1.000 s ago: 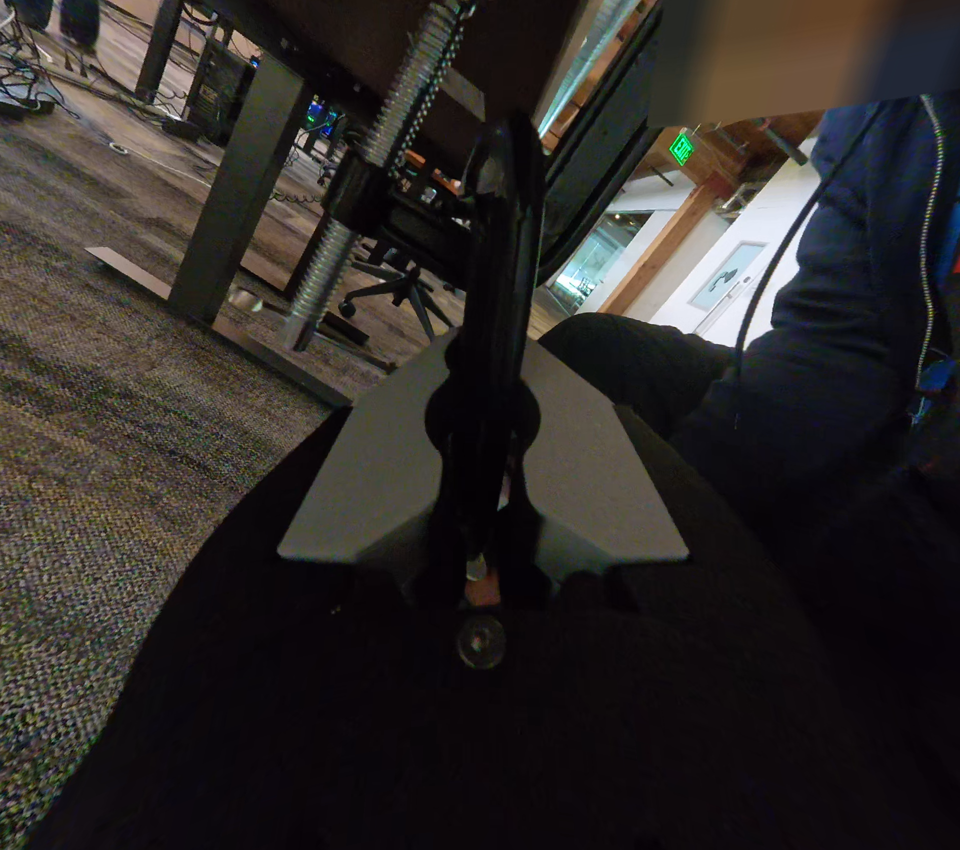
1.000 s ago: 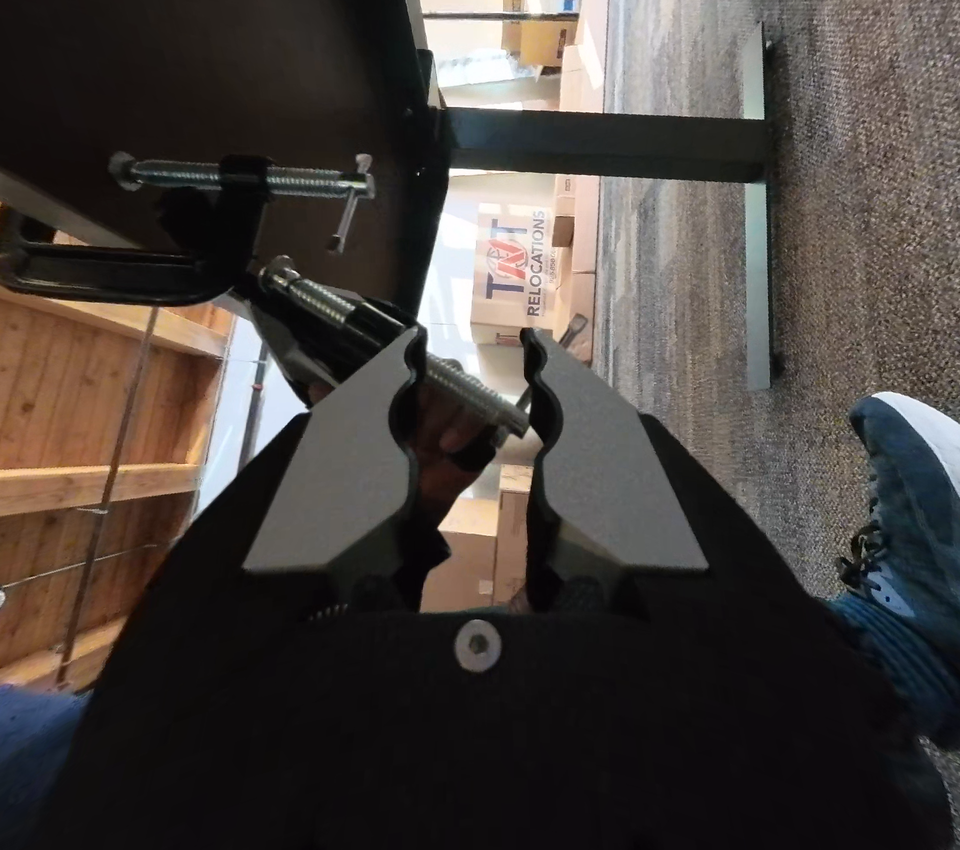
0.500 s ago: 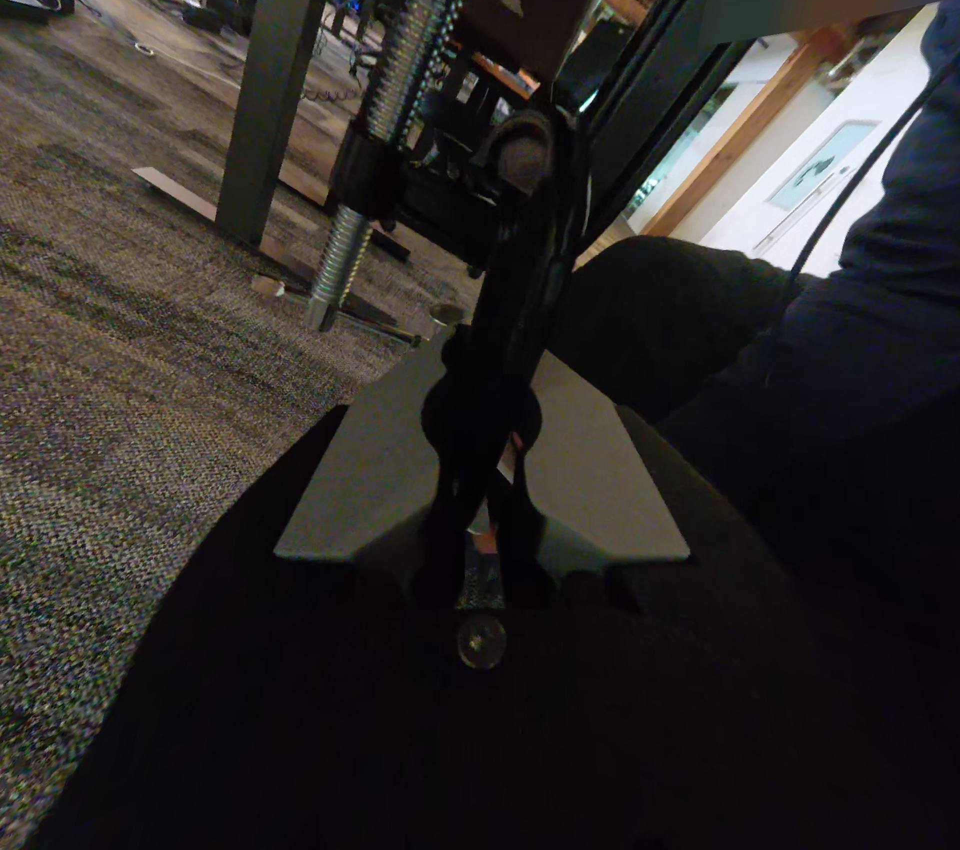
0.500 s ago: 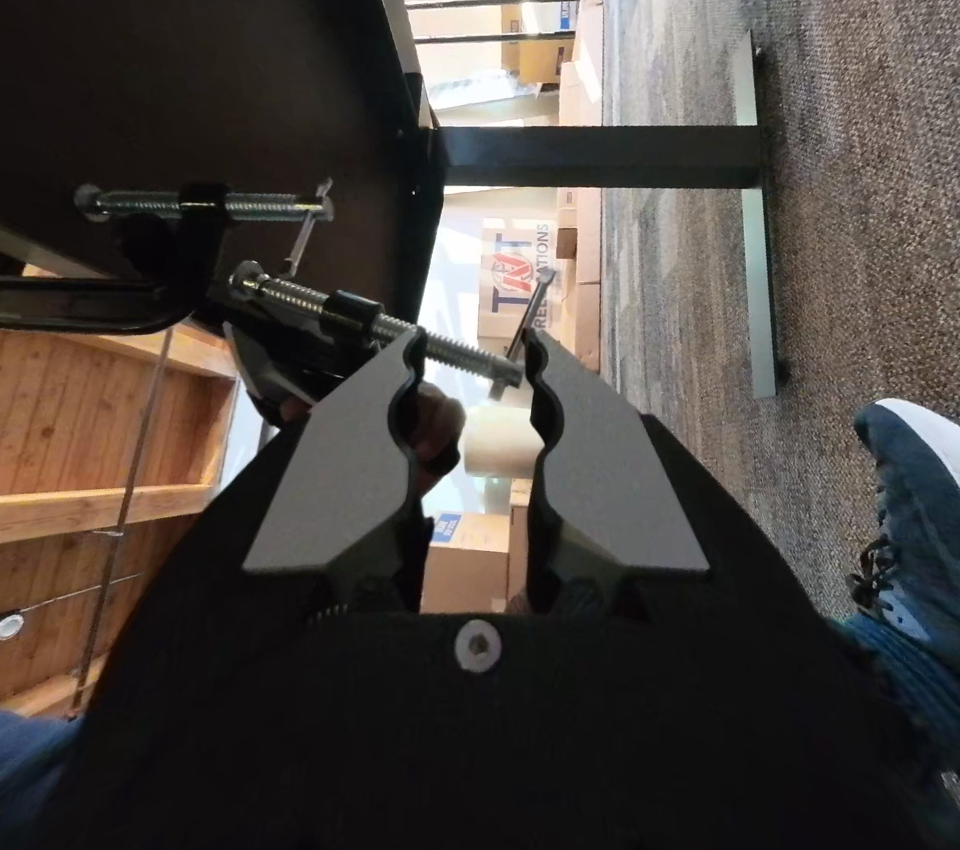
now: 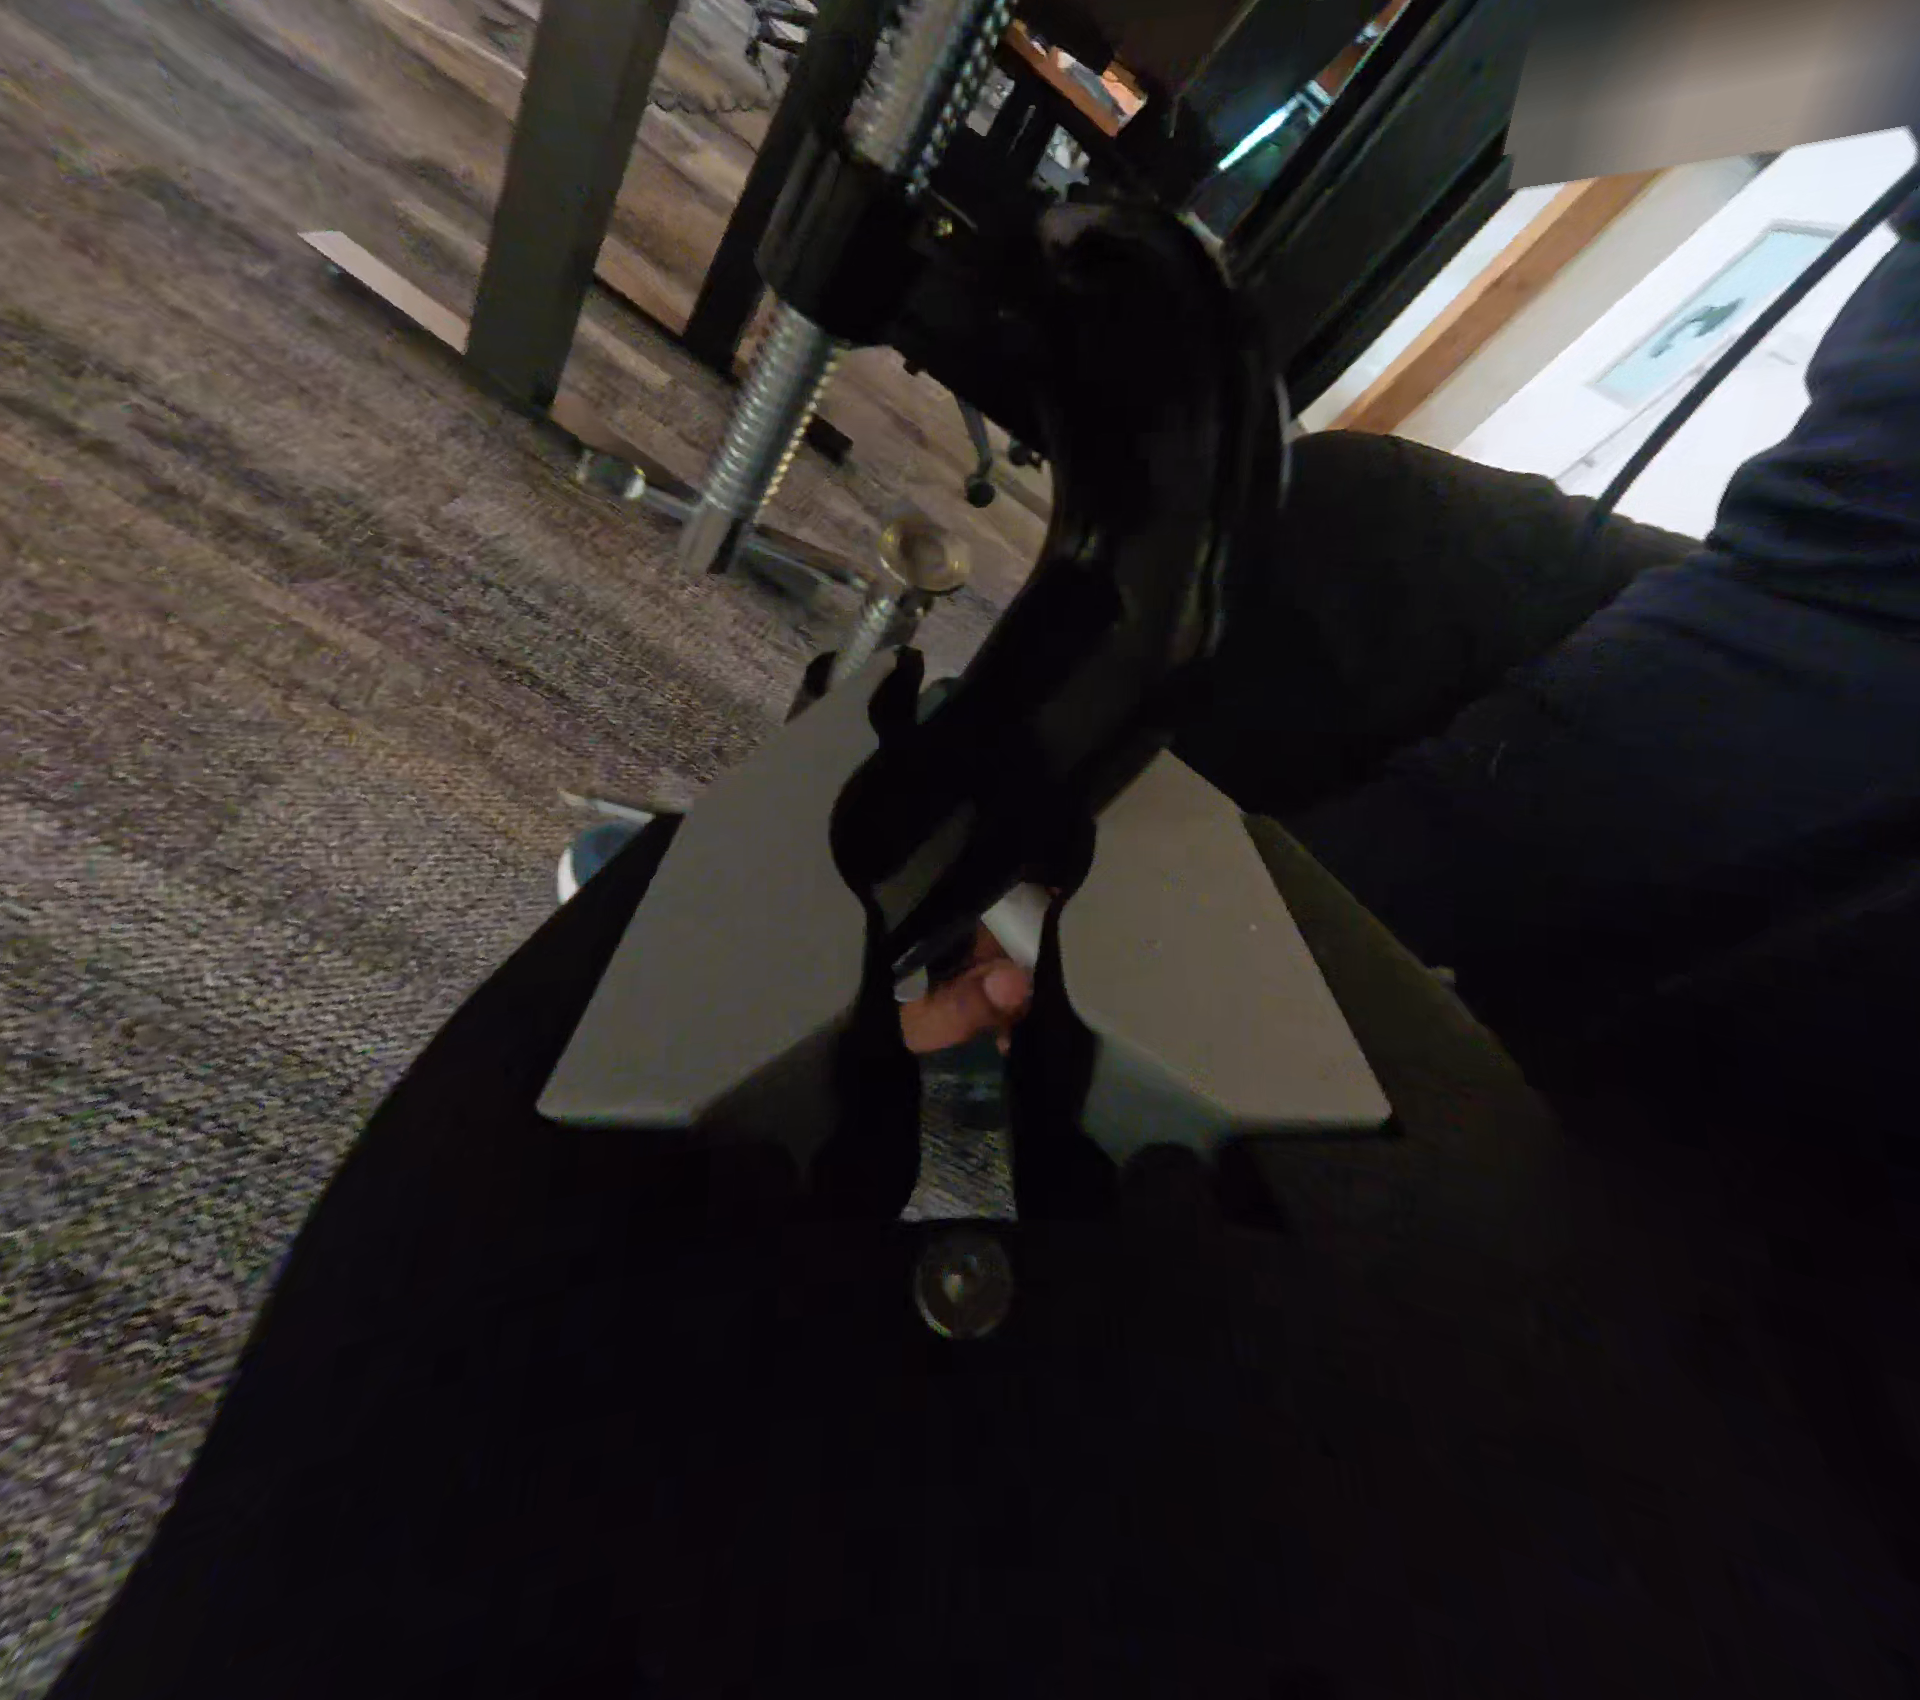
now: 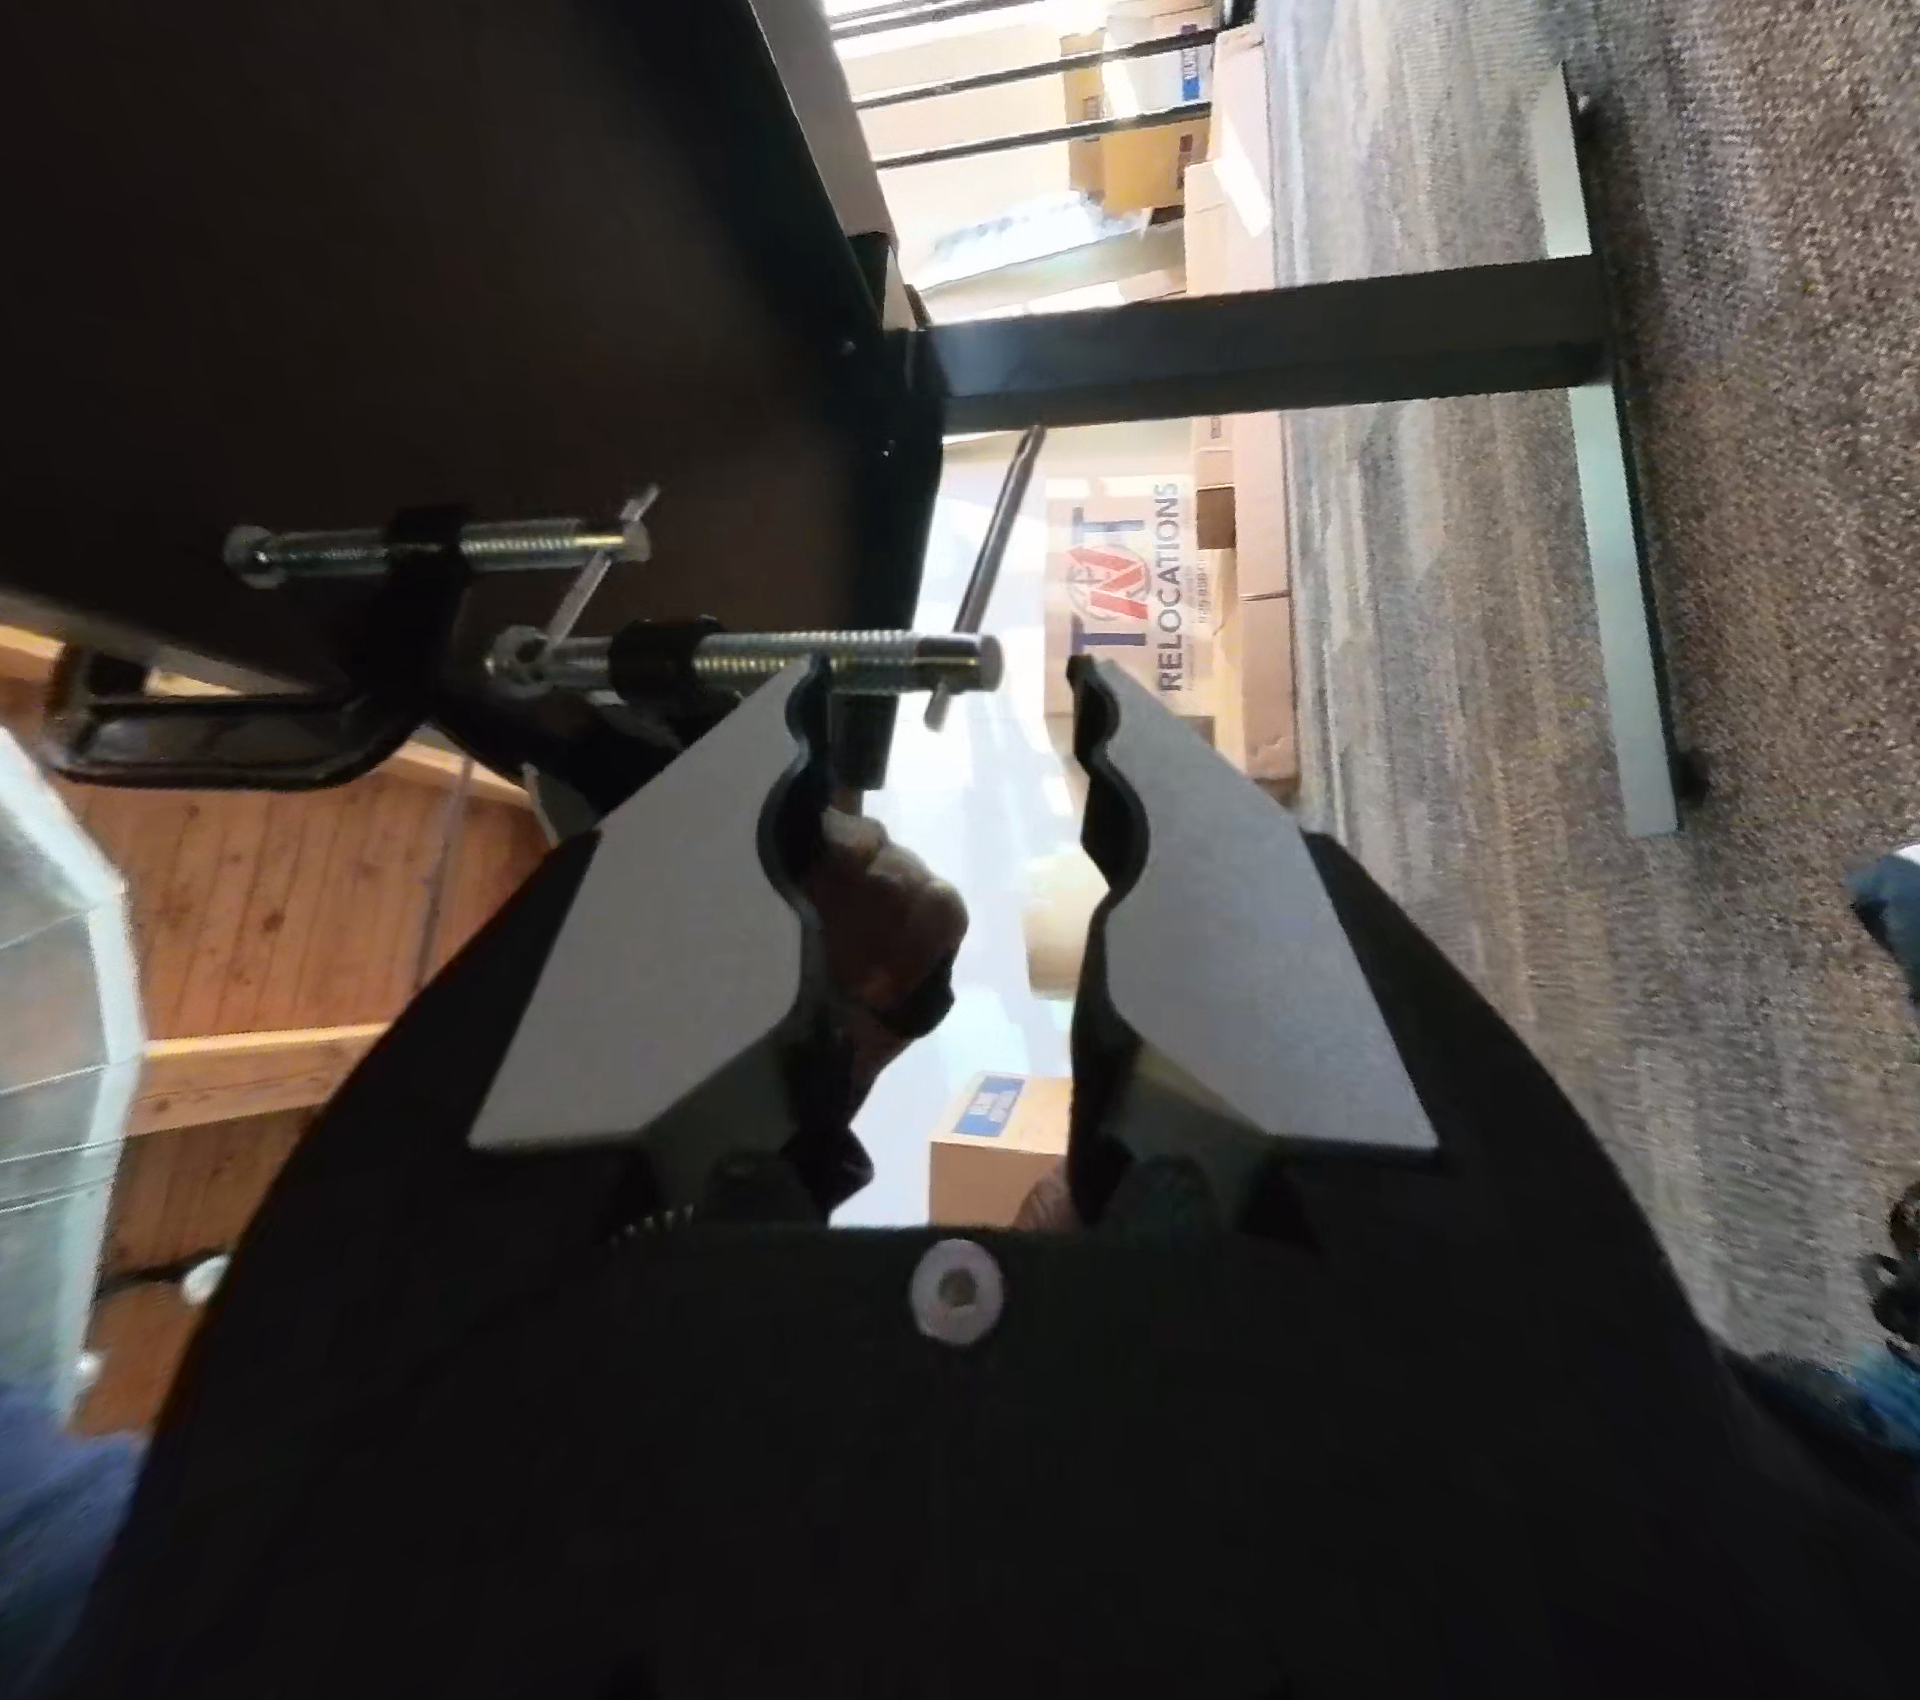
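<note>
Left gripper (image 5: 961,803) clamped on black C-clamp (image 5: 1132,528), frame running toward 1 o'clock, right gripper (image 6: 951,684) fingers apart, clamp screw (image 6: 800,648) lying 9-to-3 at its tips, under the table (image 6: 416,144).

Left tongs (image 5: 961,829) clamped on black C-clamp (image 5: 1132,528) frame under desk (image 6: 416,144); right tongs (image 6: 951,674) apart, beside its threaded screw (image 6: 821,648).

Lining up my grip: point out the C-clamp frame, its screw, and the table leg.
C-clamp frame (image 5: 1122,528): left wrist view, curved black body.
Screw (image 6: 831,648): right wrist view, threaded shaft.
Table leg (image 6: 1247,351): right wrist view, mid-column.
</note>
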### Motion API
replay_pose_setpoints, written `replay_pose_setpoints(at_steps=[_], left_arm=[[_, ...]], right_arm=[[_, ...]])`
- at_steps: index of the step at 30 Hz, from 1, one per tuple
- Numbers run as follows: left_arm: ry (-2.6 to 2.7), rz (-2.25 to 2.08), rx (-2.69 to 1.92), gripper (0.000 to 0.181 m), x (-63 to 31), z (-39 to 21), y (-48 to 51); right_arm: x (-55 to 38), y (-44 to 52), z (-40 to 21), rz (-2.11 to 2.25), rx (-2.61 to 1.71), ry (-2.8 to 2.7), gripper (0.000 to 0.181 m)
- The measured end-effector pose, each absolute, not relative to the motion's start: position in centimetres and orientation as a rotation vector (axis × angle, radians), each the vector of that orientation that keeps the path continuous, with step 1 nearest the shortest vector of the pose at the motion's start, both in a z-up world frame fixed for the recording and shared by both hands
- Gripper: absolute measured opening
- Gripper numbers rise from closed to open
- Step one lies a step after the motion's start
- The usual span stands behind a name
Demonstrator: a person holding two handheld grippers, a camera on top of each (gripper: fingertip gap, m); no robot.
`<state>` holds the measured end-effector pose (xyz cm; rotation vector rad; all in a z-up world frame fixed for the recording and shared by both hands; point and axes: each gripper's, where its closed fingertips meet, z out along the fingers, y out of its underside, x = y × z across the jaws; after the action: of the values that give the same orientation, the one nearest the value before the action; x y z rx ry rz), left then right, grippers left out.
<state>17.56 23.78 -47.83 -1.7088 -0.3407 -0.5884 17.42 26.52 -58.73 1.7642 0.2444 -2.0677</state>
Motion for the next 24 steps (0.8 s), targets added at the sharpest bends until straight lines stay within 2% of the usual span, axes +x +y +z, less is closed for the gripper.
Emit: replay_pose_setpoints(at_steps=[8, 15, 20, 24], left_arm=[[-0.287, -0.528, -1.711, 0.021, 17.5, -47.3, 23.8], [-0.243, -0.475, -1.712, 0.019, 17.7, -47.1, 24.0], [-0.222, -0.426, -1.700, 0.018, 17.6, -46.9, 24.3], [-0.210, -0.366, -1.700, 0.017, 17.5, -46.8, 24.4]], right_arm=[[16.8, 28.0, -57.5, -2.167, 1.717, 0.244, 0.046], [15.7, 30.3, -49.0, -2.430, 1.542, 0.577, 0.038], [16.0, 28.7, -43.7, -2.414, 1.411, 0.686, 0.036], [15.6, 27.9, -42.2, -2.313, 1.488, 0.685, 0.034]])
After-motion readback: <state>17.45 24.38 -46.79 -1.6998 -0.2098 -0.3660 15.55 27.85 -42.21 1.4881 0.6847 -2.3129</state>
